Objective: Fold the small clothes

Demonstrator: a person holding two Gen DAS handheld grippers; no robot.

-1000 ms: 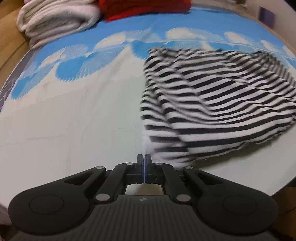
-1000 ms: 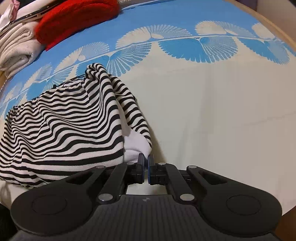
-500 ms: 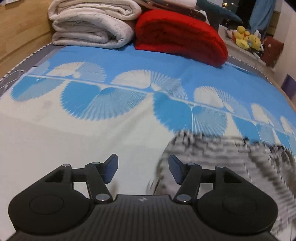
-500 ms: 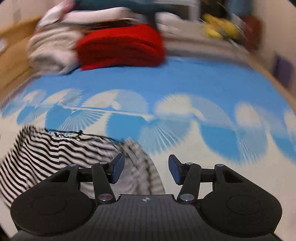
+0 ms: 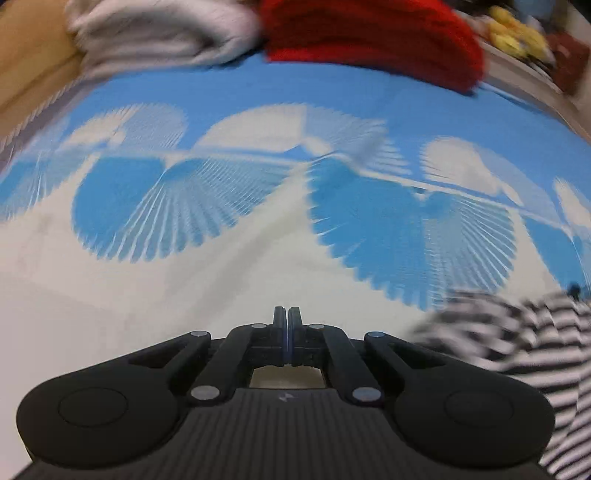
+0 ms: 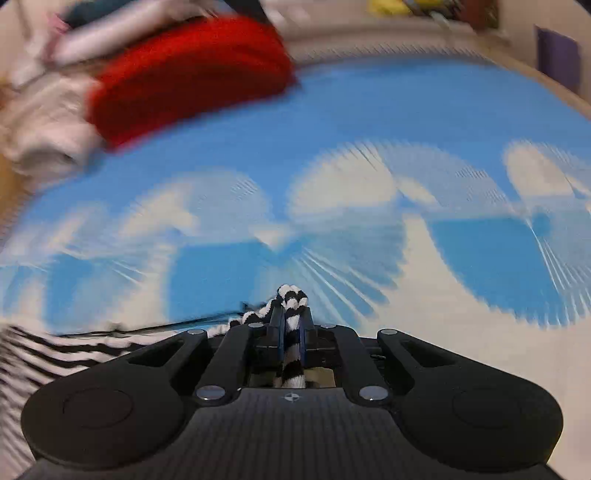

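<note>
A black-and-white striped garment [image 5: 524, 347] lies on the bed at the lower right of the left wrist view, blurred. My left gripper [image 5: 287, 317] is shut with nothing visible between its fingers, left of the garment and apart from it. In the right wrist view my right gripper [image 6: 291, 314] is shut on a bunched edge of the striped garment [image 6: 291, 299], which sticks out past the fingertips. The rest of the garment [image 6: 55, 354] trails off to the lower left.
The bed cover [image 5: 184, 295] is white with blue fan shapes. At the back lie a red folded blanket [image 5: 369, 33], also in the right wrist view [image 6: 192, 85], and pale folded blankets [image 5: 159, 29]. Both views are motion-blurred.
Half a second ago both grippers were open above the garment. Now both are shut, the right one on the garment's edge, the left one on nothing visible.
</note>
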